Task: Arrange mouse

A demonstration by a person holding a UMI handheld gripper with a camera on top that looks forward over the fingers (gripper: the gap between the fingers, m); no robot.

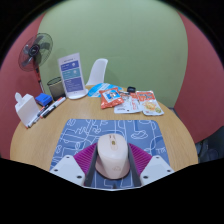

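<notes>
Mouse: the beige computer mouse (112,157) sits between the two fingers at the near edge of the patterned mouse mat (108,138), its nose pointing toward the far side of the table.
Gripper: the gripper (112,166) has its fingers spread around the mouse, the pink pads (80,163) close against its flanks; I cannot tell whether both actually press on it, so I judge the hold unconfirmed.
Left clutter: a black mesh pen holder (56,86), a marker (47,108) and a white box (23,108) lie beyond the mat's far left corner.
Middle far: a standing blue-and-white card (70,73) is well apart from the mouse.
Right clutter: colourful snack packets (132,99) lie just beyond the mat's far edge.
Risk, grip: the rounded, smooth shell could slip forward out of the pads if they close off-centre.
Risk, edge: the mouse is near the table's near edge; a backward drag could tip it off.
Risk, mat: a hard push may ruck or shift the mat.
</notes>
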